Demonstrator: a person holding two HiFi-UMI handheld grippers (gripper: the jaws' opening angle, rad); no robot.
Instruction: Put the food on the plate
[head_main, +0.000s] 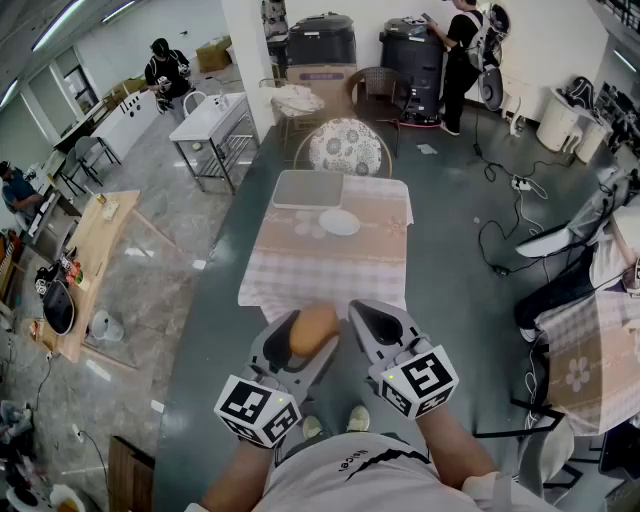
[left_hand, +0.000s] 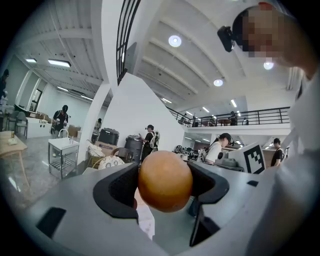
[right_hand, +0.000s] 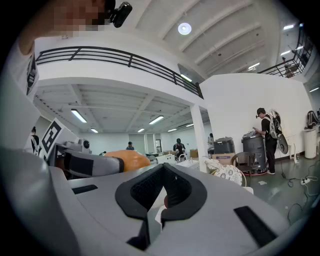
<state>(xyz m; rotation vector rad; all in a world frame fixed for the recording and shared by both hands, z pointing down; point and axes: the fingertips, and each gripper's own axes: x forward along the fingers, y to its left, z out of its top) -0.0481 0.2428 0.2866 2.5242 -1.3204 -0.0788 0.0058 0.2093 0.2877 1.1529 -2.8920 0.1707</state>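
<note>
My left gripper (head_main: 312, 346) is held close in front of my body, shut on a round orange-brown piece of food (head_main: 313, 330). In the left gripper view the food (left_hand: 165, 181) fills the gap between the black pads, which press on both its sides, with the gripper (left_hand: 165, 189) pointing upward. To its right, my right gripper (head_main: 376, 322) is shut with nothing in it (right_hand: 161, 196); the food (right_hand: 127, 161) shows at its left. A white plate (head_main: 339, 222) lies on the checked table (head_main: 330, 265) ahead, well beyond both grippers.
A grey tray (head_main: 308, 188) lies at the table's far end, with a patterned round chair (head_main: 344, 146) behind it. Grey floor separates me from the table. A second clothed table (head_main: 590, 360) with a seated person is at the right, and cables (head_main: 500, 235) lie on the floor.
</note>
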